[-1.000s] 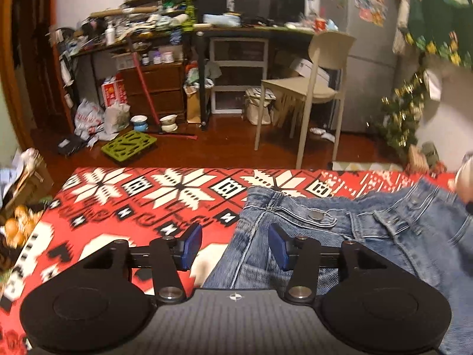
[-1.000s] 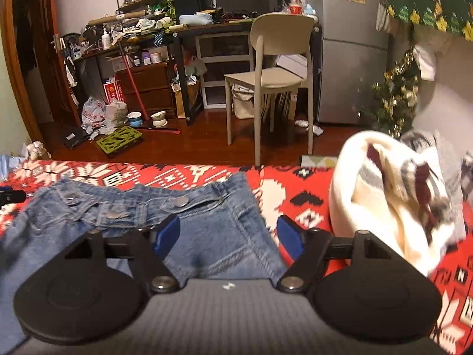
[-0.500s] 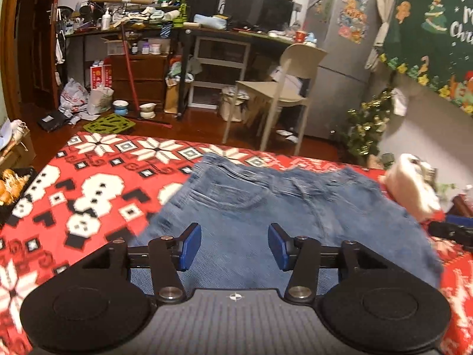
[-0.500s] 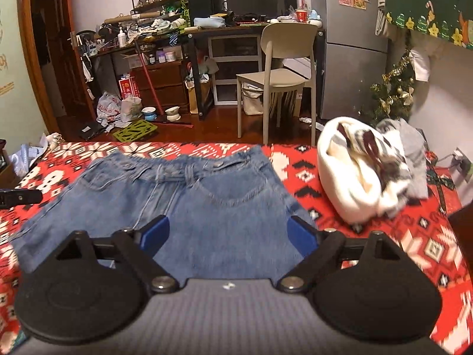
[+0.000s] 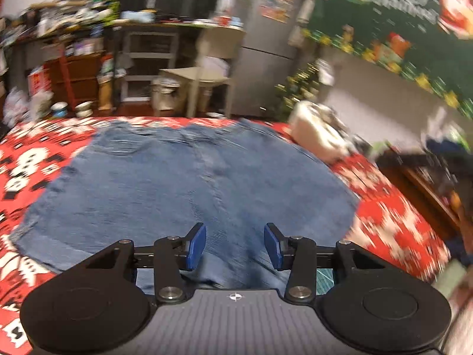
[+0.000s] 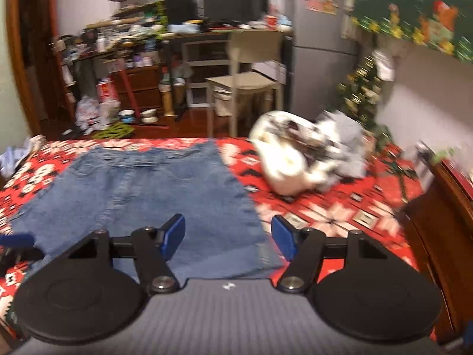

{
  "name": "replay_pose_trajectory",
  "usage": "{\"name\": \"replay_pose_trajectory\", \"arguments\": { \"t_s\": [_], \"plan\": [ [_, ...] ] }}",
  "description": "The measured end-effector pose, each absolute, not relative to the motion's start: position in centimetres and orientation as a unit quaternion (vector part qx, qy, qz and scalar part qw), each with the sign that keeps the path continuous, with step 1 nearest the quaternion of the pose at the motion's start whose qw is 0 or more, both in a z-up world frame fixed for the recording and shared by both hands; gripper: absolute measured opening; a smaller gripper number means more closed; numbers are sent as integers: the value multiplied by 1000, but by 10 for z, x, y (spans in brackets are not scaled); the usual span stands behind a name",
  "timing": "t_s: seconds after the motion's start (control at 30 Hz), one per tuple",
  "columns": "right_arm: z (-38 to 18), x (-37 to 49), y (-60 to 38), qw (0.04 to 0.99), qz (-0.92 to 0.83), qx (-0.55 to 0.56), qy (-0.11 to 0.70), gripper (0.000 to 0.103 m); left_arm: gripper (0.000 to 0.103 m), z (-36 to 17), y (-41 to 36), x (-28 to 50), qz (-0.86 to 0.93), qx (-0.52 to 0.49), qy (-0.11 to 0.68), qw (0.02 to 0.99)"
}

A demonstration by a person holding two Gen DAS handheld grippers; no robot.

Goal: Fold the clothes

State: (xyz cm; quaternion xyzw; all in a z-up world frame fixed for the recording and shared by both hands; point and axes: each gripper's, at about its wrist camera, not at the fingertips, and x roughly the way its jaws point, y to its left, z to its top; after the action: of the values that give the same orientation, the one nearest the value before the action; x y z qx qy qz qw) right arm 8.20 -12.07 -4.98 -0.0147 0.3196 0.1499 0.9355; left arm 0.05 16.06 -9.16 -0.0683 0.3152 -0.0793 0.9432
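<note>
Denim garment (image 6: 153, 195) lies flat on patterned blanket (image 6: 331, 216).

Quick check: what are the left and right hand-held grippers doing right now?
Left hand-held gripper: open, empty, above the denim garment.
Right hand-held gripper: open, jaws closing, nothing between them.

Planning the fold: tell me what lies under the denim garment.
The denim garment lies flat on the red patterned blanket, which shows all around it. Anything else beneath the denim is covered and cannot be seen.
</note>
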Motion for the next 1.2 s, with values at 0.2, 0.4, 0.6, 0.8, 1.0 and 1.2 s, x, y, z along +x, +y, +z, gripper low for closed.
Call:
{"name": "replay_pose_trajectory", "arguments": {
  "t_s": [0.2, 0.4, 0.6, 0.8, 1.0, 1.2],
  "plan": [
    [-77, 111, -180, 907, 117, 153, 374, 63, 43, -104, 135, 4, -114, -26, 320, 940],
    [-114, 133, -197, 853, 129, 272, 425, 62, 44, -122, 122, 12, -122, 4, 353, 928],
    [-144, 150, -195, 802, 149, 377, 438, 63, 49, -129, 113, 13, -116, 35, 362, 924],
    [-179, 154, -200, 735, 133, 477, 463, 64, 49, -135, 103, 15, -116, 64, 364, 922],
    [-198, 157, -193, 703, 125, 523, 465, 64, 40, -141, 96, 20, -108, 86, 363, 922],
    [-205, 165, -187, 688, 122, 552, 455, 65, 21, -137, 111, 23, -95, 40, 366, 925]
  ]
}}
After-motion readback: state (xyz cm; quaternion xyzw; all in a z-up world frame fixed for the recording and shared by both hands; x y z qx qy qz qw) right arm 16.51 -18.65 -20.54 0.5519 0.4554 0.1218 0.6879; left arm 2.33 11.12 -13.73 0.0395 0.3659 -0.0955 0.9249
